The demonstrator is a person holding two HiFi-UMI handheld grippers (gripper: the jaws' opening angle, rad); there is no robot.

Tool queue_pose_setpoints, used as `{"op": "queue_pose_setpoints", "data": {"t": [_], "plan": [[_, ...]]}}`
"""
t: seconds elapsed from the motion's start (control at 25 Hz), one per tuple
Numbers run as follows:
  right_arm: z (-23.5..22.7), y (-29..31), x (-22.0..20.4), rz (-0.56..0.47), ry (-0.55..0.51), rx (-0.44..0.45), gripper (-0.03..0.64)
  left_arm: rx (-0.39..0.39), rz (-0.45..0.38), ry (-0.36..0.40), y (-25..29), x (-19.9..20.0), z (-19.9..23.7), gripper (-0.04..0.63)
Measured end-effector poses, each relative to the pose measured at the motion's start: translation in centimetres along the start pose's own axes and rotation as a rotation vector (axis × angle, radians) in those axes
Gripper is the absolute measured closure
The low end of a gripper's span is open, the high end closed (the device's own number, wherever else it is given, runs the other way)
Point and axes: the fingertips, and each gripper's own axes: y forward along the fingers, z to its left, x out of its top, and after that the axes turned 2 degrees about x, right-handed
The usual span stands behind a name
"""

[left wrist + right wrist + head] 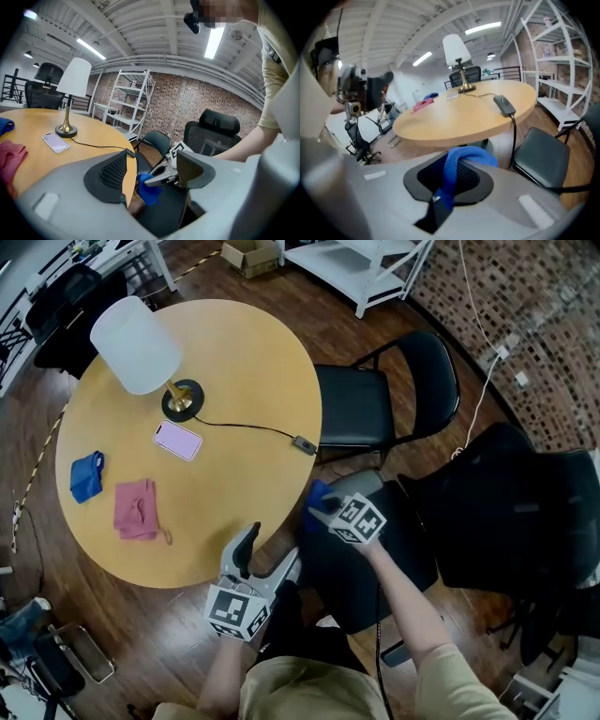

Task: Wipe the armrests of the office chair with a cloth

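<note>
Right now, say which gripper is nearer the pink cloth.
Left. The left gripper sits open at the table edge, right of the pink cloth; the right gripper, shut on a blue cloth, is farther right, beyond the table.

A round, light wooden table (244, 381) fills the upper left of the head view. On it stand a white-shaded lamp with a brass base (136, 345) and, just below it, a pale pink smartphone (177, 440). At its left edge lie a crumpled blue rag (86, 476) and a folded pink rag (137, 510). A black cable with an inline switch (303, 444) runs right from the lamp. A black folding chair (352, 407) stands at the table's right edge.
</note>
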Motion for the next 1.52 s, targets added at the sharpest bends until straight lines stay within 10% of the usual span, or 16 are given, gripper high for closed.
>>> {"op": "queue_pose_setpoints", "data": {"t": [0.6, 0.92, 1.04, 1.32, 1.52], "plan": [[-12.9, -7.8, -9.6, 0.264, 0.104, -0.203, 0.589, -0.02, 0.008, -0.042, 2.5, -1.0, 0.3, 0.275], [-20.0, -16.5, -13.9, 0.36, 0.254, -0.528, 0.591, -0.032, 0.002, -0.043, 2.7, -1.4, 0.6, 0.279], [-18.2, -16.0, -9.4, 0.219, 0.195, -0.437, 0.591, -0.028, 0.003, -0.043, 2.5, -1.2, 0.7, 0.281], [-3.6, -4.9, 0.4, 0.006, 0.059, 0.145, 0.591, -0.043, 0.009, -0.024, 3.0, -1.1, 0.4, 0.281], [-2.1, 0.1, -3.6, 0.088, 0.045, 0.166, 0.591, -0.064, 0.028, -0.005, 3.2, -0.7, -0.7, 0.281]]}}
